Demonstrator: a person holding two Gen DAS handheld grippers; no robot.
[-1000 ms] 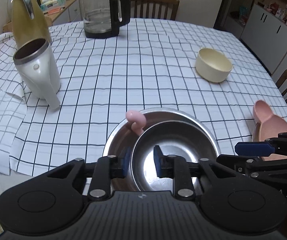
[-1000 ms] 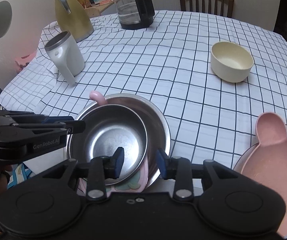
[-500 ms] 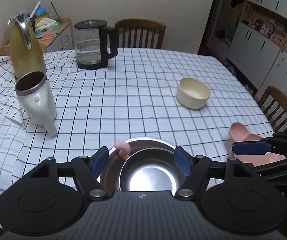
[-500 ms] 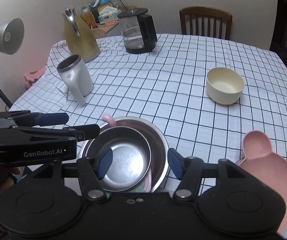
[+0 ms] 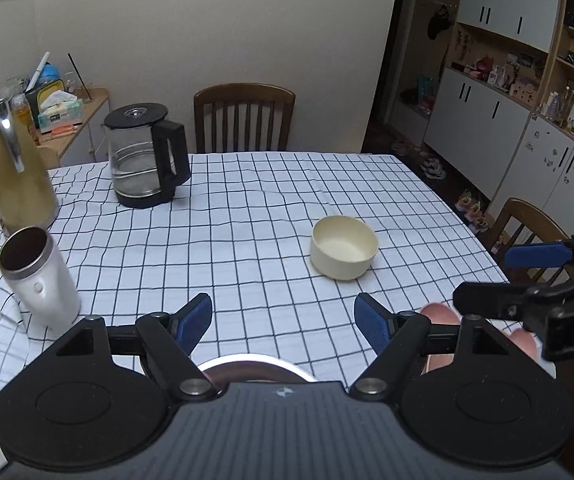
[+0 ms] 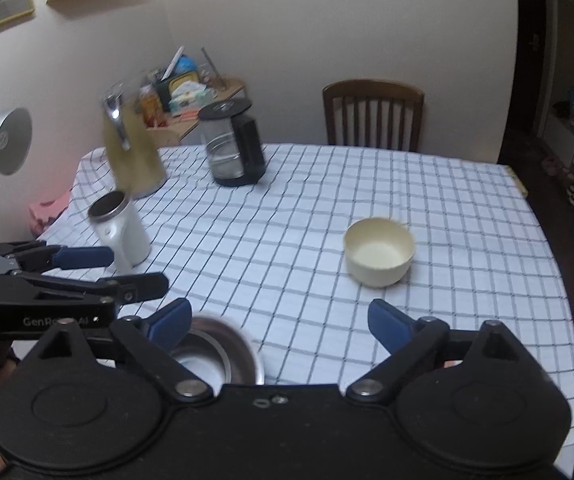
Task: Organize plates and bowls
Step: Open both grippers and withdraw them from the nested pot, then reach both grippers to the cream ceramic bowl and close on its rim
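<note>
Two nested steel bowls (image 6: 215, 348) sit on the checked tablecloth at the near edge; only the rim of the steel bowls (image 5: 255, 361) shows in the left wrist view. My left gripper (image 5: 283, 324) hangs above them, jaws opening, nothing between them. Over the same spot my right gripper (image 6: 279, 320) is also opening wide and empty. A cream bowl (image 5: 344, 247) stands alone further out, the same cream bowl (image 6: 379, 251) lying ahead of the right fingers. A pink plate (image 5: 439, 314) peeks out at the near right, under the right gripper (image 5: 483, 276). The left gripper (image 6: 135, 268) shows at the left.
A white mug (image 5: 39, 280), a yellow-green carafe (image 5: 19, 176) and a glass kettle (image 5: 145, 160) stand at the left and back. Wooden chairs (image 5: 243, 118) are at the far side and the right edge. A desk lamp (image 6: 3, 148) leans in at the left.
Both grippers have let go of the steel bowls' rims, spread wide and lifted away, tilting up. The bowls stay nested and now sit low in both views.
</note>
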